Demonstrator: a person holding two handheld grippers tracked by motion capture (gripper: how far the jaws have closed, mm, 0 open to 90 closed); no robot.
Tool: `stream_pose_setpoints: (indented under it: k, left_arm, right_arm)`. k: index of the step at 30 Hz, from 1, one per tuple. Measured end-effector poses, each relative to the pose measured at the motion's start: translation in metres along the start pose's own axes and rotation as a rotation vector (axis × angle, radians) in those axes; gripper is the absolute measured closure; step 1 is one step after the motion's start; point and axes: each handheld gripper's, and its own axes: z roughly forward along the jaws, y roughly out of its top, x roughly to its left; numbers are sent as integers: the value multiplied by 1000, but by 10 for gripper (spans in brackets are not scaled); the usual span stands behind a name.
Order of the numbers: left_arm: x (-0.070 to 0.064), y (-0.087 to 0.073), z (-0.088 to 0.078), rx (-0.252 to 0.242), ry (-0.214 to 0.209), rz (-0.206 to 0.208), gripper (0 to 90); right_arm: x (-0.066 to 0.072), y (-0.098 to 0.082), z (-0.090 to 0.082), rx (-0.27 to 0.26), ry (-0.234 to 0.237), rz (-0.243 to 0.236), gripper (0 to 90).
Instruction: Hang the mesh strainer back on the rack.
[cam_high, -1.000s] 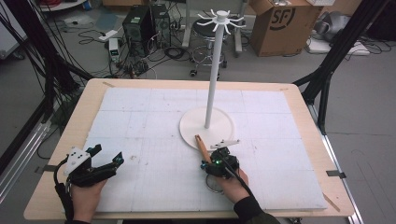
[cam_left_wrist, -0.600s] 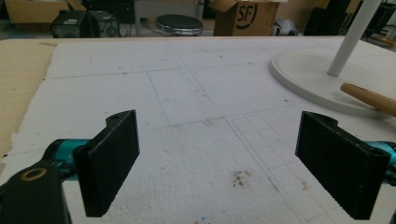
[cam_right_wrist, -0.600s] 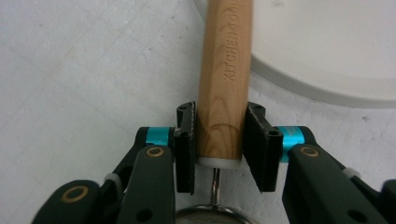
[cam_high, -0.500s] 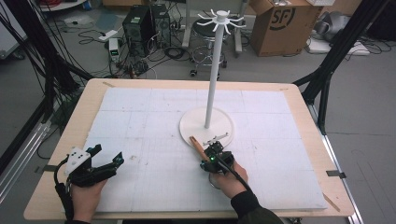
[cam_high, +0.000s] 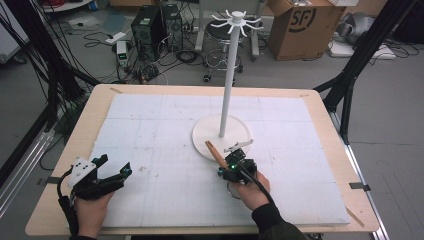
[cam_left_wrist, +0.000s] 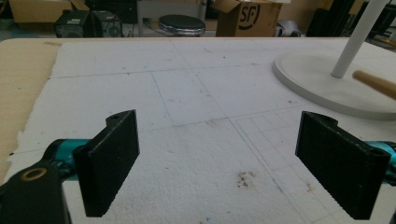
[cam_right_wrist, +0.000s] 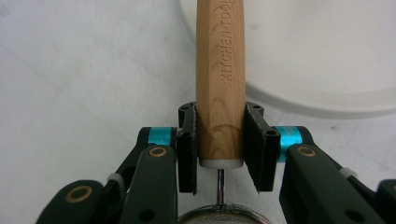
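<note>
1. while my right gripper (cam_right_wrist: 219, 149) clamps the wooden handle (cam_right_wrist: 220, 79) near its strainer end, having just been closing, the handle runs far-left from me.
2. its far tip overlaps the white stand base (cam_high: 212, 131).
3. my left gripper (cam_high: 107, 172) rests open, well apart at near left.

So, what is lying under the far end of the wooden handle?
The wooden handle, gripped in the right gripper, reaches over the rim of the white stand's round base. Nearer the jaws, white foam mat lies below. The handle covers whatever is directly beneath it.
</note>
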Motion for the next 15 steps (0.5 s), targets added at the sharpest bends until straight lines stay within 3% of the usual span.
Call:
stream_pose_setpoints:
  k: [7, 15]
  left_arm:
    - [-1, -1, -1, -3, -1, -4, 142]
    - [-1, 0, -1, -4, 2, -2, 142]
  right_arm:
    - [-27, 1, -32, -133, 60, 121, 690]
    - [-47, 5, -60, -242, 98, 179, 691]
